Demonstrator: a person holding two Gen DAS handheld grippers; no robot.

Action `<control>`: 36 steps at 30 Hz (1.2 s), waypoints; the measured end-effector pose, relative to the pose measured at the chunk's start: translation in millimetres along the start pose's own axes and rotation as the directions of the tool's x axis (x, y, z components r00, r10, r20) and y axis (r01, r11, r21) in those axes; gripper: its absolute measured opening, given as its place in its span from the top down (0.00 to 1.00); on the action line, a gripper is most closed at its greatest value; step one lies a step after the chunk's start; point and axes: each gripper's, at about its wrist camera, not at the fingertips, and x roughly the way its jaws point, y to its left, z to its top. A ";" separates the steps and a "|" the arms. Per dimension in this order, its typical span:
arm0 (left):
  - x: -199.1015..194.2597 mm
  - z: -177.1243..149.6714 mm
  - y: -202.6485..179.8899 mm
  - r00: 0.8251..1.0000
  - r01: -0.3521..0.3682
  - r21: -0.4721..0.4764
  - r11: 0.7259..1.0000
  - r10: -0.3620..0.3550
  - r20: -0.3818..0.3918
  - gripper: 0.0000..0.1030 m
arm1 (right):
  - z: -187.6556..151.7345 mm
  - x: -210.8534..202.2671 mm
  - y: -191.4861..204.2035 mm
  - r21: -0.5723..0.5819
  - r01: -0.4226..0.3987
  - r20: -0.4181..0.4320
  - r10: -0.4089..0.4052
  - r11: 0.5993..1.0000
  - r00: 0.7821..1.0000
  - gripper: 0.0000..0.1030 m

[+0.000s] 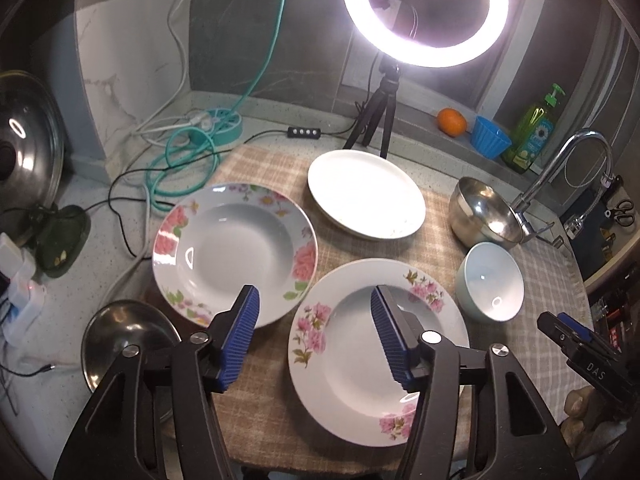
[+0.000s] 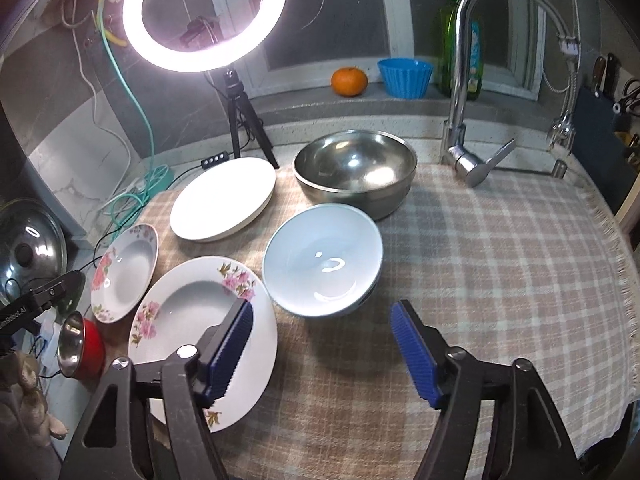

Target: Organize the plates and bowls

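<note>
Two floral deep plates lie on the checked cloth: one at the left (image 1: 234,254) and one nearer (image 1: 360,344). Behind them are a plain white plate (image 1: 366,194), a steel bowl (image 1: 484,212) and a pale blue bowl (image 1: 492,280). My left gripper (image 1: 314,300) hangs open above the gap between the floral plates, holding nothing. My right gripper (image 2: 322,312) is open and empty just in front of the pale blue bowl (image 2: 324,264), its left finger over the near floral plate (image 2: 192,312). The steel bowl (image 2: 354,168) and white plate (image 2: 224,200) lie beyond.
A ring light on a tripod (image 1: 424,12) stands at the back, with cables (image 1: 180,156) to its left. A faucet (image 2: 464,92) rises at the right. A small red-sided steel bowl (image 2: 80,344) and a pot lid (image 2: 28,248) sit at the left. An orange (image 2: 349,81), a blue cup (image 2: 405,76) and a soap bottle (image 2: 454,36) are on the sill.
</note>
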 end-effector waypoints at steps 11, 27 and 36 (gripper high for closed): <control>27.4 -26.6 8.1 0.982 0.059 -0.064 0.996 -0.070 -0.175 0.72 | -22.5 36.3 -8.1 0.099 -0.150 -0.148 0.163 0.984 0.975 0.62; 57.4 -28.8 20.5 0.965 0.050 -0.108 0.993 -0.076 -0.249 0.79 | -31.4 78.5 -12.4 0.234 -0.222 -0.245 0.278 0.947 0.929 0.78; 67.9 -29.6 24.0 0.959 0.035 -0.119 0.992 -0.067 -0.276 0.79 | -29.8 89.9 -17.0 0.262 -0.230 -0.261 0.299 0.937 0.918 0.81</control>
